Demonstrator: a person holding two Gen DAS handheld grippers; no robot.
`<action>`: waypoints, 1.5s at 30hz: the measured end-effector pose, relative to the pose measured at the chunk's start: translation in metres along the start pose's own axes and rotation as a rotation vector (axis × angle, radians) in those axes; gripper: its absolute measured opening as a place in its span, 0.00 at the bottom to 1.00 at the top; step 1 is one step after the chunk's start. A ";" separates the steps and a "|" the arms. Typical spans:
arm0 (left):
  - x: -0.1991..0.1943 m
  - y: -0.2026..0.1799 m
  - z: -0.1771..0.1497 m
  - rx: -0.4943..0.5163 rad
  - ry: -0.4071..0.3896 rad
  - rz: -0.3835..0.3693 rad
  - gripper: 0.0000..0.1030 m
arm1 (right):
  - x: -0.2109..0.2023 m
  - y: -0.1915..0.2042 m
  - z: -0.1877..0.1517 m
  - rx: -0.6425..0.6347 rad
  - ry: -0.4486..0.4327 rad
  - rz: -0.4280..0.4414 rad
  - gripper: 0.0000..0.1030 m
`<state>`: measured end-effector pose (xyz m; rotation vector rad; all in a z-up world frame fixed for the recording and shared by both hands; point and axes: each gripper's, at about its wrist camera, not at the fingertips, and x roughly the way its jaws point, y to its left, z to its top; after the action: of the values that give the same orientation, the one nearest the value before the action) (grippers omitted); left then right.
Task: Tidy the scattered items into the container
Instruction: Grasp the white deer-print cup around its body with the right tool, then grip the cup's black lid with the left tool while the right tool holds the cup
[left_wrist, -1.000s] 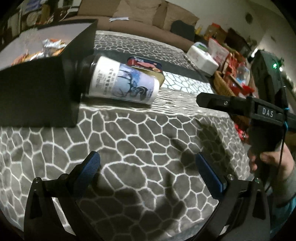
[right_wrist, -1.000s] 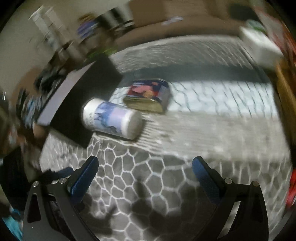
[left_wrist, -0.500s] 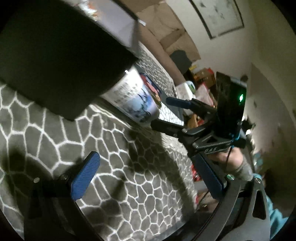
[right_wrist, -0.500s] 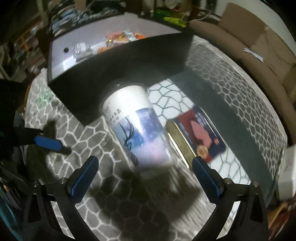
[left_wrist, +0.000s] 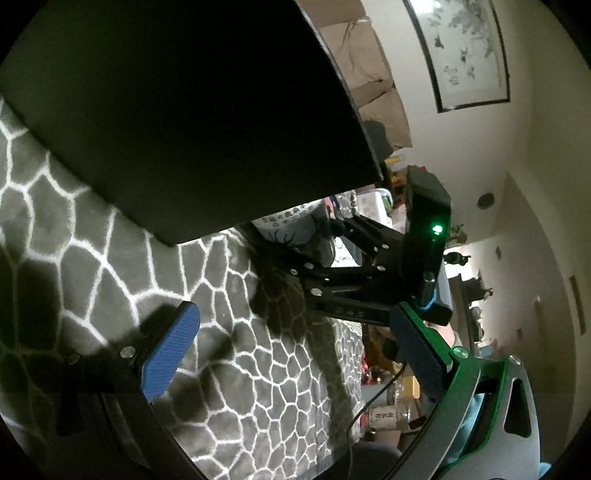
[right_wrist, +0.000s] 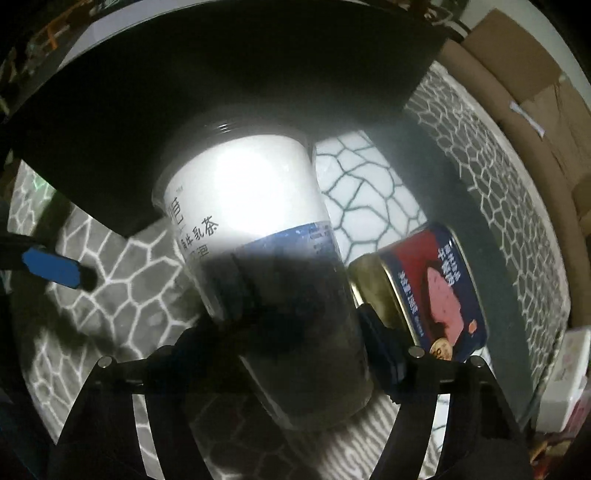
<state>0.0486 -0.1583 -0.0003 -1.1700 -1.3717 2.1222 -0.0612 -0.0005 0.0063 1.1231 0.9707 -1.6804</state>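
A white and blue paper cup (right_wrist: 251, 192) lies on its side against the black container (right_wrist: 184, 74). My right gripper (right_wrist: 284, 332) points steeply down over it. Its jaws are closing, the cup is between them, and both pads sit against the cup's sides. A red and blue tin (right_wrist: 439, 291) lies just right of the cup. In the left wrist view the right gripper (left_wrist: 351, 288) reaches to the cup (left_wrist: 291, 225) under the container's (left_wrist: 184, 110) corner. My left gripper (left_wrist: 291, 317) hangs open and empty over the patterned cloth; its blue pad (right_wrist: 51, 267) shows left of the cup.
The grey honeycomb cloth (left_wrist: 92, 229) covers the table. A white box (right_wrist: 565, 380) stands near the table's right end. Beige sofa cushions (right_wrist: 517, 74) lie beyond the far edge. Bottles and clutter (left_wrist: 388, 406) sit past the table's edge in the left wrist view.
My right gripper has come down over the cup and narrowed onto its sides. The left gripper has rolled and moved close to the container's wall.
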 end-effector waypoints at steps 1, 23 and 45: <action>0.000 0.001 0.000 -0.005 -0.004 0.003 1.00 | -0.002 0.002 -0.002 -0.002 0.001 -0.009 0.69; 0.065 -0.027 -0.020 0.022 0.129 0.120 1.00 | -0.046 0.047 -0.114 0.363 -0.138 0.389 0.61; 0.064 -0.040 -0.023 0.034 0.155 0.218 0.69 | -0.062 0.082 -0.113 0.335 -0.209 0.284 0.63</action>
<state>0.0236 -0.0838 0.0018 -1.4961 -1.1825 2.1361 0.0596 0.0914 0.0210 1.2066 0.3857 -1.7191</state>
